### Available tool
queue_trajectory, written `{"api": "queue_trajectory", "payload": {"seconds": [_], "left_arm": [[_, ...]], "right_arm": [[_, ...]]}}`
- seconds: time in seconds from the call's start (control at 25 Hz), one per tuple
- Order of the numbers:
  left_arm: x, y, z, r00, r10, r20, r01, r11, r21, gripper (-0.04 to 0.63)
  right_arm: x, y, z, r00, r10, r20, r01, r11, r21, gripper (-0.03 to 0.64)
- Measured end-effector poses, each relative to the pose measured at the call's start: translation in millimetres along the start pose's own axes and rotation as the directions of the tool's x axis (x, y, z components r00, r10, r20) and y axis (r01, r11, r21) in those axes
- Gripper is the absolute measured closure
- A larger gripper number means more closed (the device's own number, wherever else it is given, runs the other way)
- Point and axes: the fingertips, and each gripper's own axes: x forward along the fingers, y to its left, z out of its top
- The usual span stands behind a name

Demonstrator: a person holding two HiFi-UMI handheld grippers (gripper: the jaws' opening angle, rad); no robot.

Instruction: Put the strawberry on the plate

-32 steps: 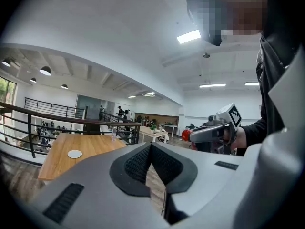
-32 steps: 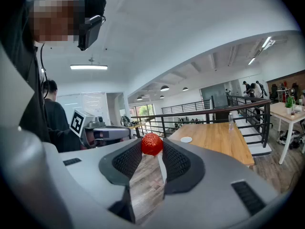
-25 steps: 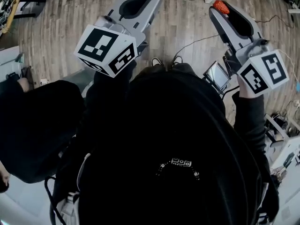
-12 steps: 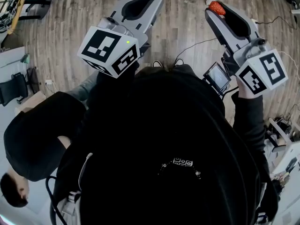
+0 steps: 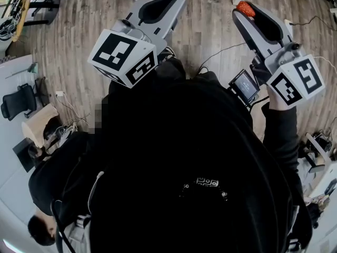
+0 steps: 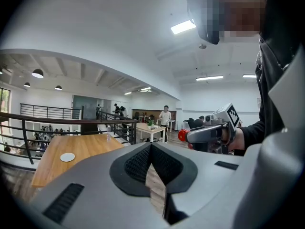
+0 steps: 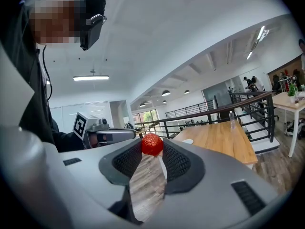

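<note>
Open-plan office (mezzanine lvl), black railing, wooden table, strip lights, plank floor, ppl standing

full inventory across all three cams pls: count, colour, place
strawberry: 1, red, pinched between the jaw tips of the right gripper
railing: 1, black, across the background
wooden table: 1, light brown, in front of the railing
plate: 1, white, on the wooden table
bottle: 1, clear, on that table's far edge
second table: 1, wood top, white legs, further back
standing person: 1, white top, behind the second table
floor: 1, grey-brown planks, underfoot
left gripper: 1, grey, jaws together, nothing between
right gripper: 1, grey, shut on the strawberry
small screen: 1, dark, on the right gripper
operator's top: 1, black, centre of head view
</note>
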Motion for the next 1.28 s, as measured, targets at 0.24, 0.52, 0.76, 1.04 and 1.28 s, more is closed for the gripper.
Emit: {"api": "queue_trajectory", "payload": {"seconds": [0.24,0.52,0.76,1.04,1.28], "left_arm": [[13.8,23.2,1.1,1.000,-0.001,0.011,0.001,1.000,0.004,0.591],[27.5,57.3,14.5,0.998,-0.055,0.040,0.055,0.998,-0.007,0.591],[31.4,74.2,16.6,0.995,-0.086,0.052,0.087,0.996,-0.007,0.591],[34.8,147.1,17.1,0.995,-0.092,0.047,0.093,0.995,-0.025,0.591],[32.7,205.3,15.3,0.997,-0.063,0.036,0.063,0.998,-0.019,0.591]], "right_arm": [[13.4,-8.7,3.7,1.000,-0.028,0.013,0.028,1.000,0.000,0.471],[39.7,-14.7,24.2,0.996,-0.087,0.004,0.087,0.996,-0.014,0.472],[55.8,-14.9,29.9,0.994,-0.106,-0.002,0.106,0.994,-0.022,0.471],[129.6,-23.5,47.0,0.996,-0.089,-0.029,0.089,0.996,-0.010,0.471],[185.5,-28.1,53.1,0.995,-0.074,-0.072,0.073,0.997,-0.017,0.471]]}}
